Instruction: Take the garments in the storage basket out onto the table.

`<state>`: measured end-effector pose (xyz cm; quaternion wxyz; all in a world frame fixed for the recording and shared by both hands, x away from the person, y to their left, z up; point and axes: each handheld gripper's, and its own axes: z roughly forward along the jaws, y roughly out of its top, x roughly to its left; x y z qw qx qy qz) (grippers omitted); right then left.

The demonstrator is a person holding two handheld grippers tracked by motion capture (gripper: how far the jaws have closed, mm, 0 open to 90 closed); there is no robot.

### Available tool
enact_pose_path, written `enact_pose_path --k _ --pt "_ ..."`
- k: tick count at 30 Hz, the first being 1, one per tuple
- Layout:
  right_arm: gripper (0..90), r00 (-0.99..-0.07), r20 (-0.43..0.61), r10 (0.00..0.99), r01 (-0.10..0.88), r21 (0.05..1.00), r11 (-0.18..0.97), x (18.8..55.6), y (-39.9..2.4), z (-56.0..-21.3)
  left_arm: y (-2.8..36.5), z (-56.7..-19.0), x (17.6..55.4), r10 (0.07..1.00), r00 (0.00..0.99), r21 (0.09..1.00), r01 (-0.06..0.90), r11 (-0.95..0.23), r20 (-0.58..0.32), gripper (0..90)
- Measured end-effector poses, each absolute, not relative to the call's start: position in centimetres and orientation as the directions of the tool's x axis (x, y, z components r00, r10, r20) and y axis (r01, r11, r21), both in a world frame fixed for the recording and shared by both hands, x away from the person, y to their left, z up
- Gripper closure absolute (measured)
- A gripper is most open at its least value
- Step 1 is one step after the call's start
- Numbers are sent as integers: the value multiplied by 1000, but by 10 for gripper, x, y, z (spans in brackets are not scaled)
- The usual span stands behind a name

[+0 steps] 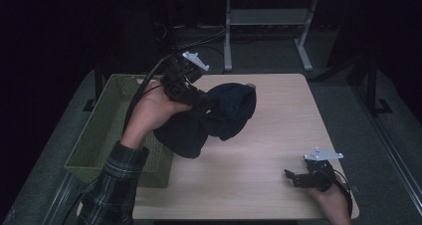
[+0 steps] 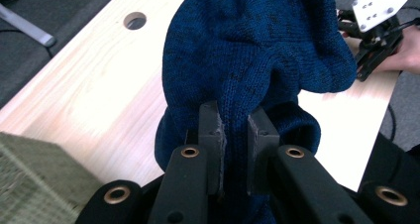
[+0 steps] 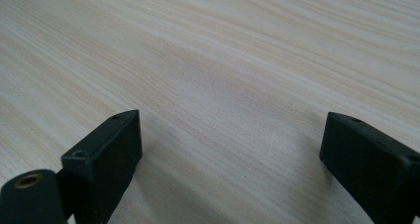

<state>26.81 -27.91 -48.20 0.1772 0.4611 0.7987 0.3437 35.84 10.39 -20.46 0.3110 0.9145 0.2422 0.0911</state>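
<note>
Left gripper [image 1: 199,98] lifts a dark blue knit [image 1: 214,118] by the basket [image 1: 99,130].

The knit hangs off the table [image 1: 278,135] at its 10 o'clock, bunched between the narrow jaws. It looks soft, light and floppy, so a pinched thick fold should hold best. Right gripper [image 1: 298,177] rests at 5 o'clock, jaws wide, holding nothing.
</note>
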Motion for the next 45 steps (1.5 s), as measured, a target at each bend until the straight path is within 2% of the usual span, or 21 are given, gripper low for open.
enact_pose_path --k 5,26,45 --pt "90 -514 31 857 613 712 342 268 -279 -482 92 -215 361 485 874 631 392 -670 -27 806" --pt "90 -516 31 856 611 714 342 268 -279 -482 53 -258 361 437 896 629 381 -678 -72 805" --pt "90 -514 35 857 615 712 340 268 -279 -482 30 -328 360 441 882 617 442 -651 -166 805"
